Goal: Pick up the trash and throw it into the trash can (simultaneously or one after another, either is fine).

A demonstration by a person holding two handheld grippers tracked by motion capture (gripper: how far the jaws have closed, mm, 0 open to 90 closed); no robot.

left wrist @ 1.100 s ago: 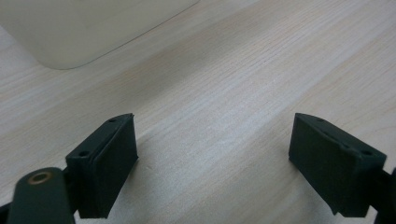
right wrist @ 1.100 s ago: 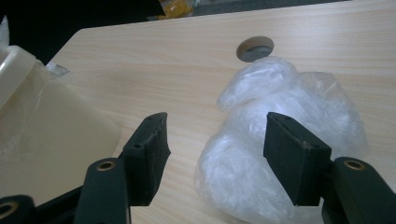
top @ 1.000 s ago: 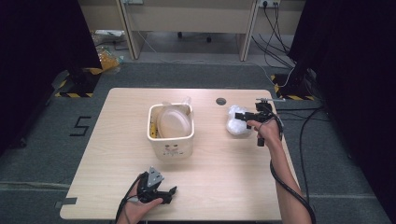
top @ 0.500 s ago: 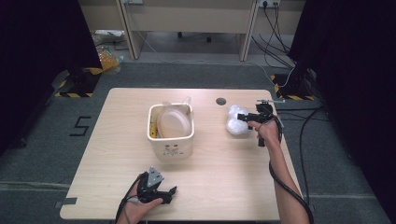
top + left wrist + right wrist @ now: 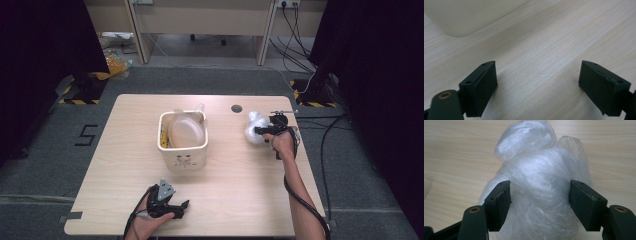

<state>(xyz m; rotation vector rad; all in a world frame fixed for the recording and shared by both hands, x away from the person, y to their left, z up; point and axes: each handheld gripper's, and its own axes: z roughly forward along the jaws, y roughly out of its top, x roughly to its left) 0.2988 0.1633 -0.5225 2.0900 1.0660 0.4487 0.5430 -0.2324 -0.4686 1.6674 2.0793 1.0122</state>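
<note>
A crumpled clear plastic bag [image 5: 253,128] lies on the wooden table [image 5: 240,190] at the right. My right gripper [image 5: 258,131] reaches it from the right. In the right gripper view the bag [image 5: 539,177] bulges between the two black jaws of this gripper [image 5: 540,205], which have just been opening. The pads do not squeeze the bag. My left gripper [image 5: 184,208] rests near the table's front edge, left of centre. In its own view this gripper [image 5: 537,87] stands open over bare wood with nothing between the jaws.
A cream square bin [image 5: 183,159] stands mid-table with a pale translucent plastic item [image 5: 186,131] inside; its corner [image 5: 466,15] shows ahead of the left gripper. A small round hole [image 5: 236,108] sits in the tabletop near the back edge. Cables trail off the right side.
My right gripper has sunk a little toward the table, so its jaws now sit lower around the plastic bag. The left gripper has stayed where it was.
</note>
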